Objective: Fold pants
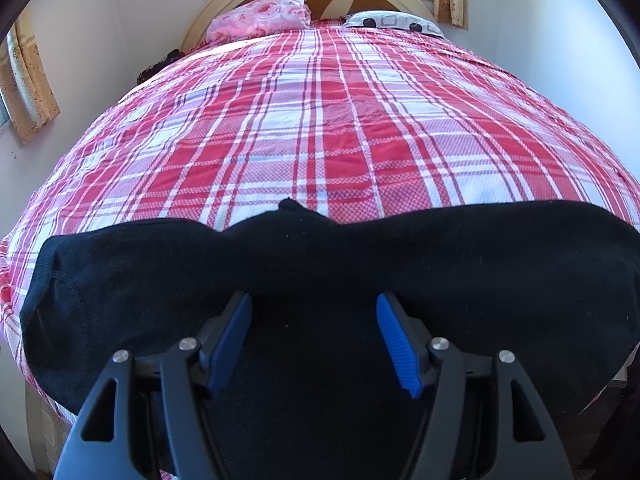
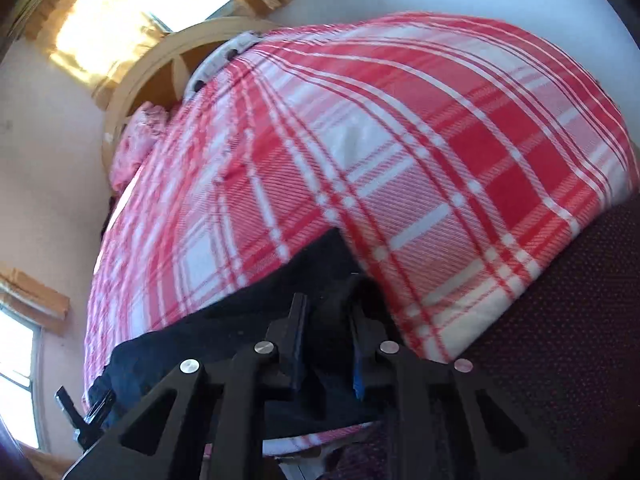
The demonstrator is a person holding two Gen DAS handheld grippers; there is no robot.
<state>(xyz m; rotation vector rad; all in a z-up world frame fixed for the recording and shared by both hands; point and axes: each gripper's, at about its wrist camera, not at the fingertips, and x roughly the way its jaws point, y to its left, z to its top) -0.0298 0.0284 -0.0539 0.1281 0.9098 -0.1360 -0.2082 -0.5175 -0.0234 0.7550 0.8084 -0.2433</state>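
Bed (image 1: 320, 92) with a red-and-white plaid bedspread (image 1: 340, 128), which fills most of both wrist views. At its far end stands a rounded wooden headboard (image 1: 224, 4), with a pink floral pillow (image 1: 264, 16) to the left and a white patterned pillow (image 1: 396, 22) to the right. Curtained windows (image 2: 132, 4) sit in the walls behind and beside the bed.

Black pants (image 1: 320, 264), the garment you are folding. They lie in a wide band across the near edge of the bed, spread from left to right in the left wrist view and draping over the edge toward you. A small peak of cloth rises at the middle of their far edge. In the right wrist view the pants (image 2: 224, 332) show as a dark strip along the bedspread's edge, with a dark red dotted surface (image 2: 560, 320) to the right.

Your left gripper (image 1: 314, 300) hangs over the pants with its blue fingers (image 1: 394, 340) set wide apart; nothing is pinched between them.

Your right gripper (image 2: 326, 312) points at the end of the pants, fingers (image 2: 298, 328) narrowly parted. Black cloth lies between them, but this blurred view does not show whether they press on it.
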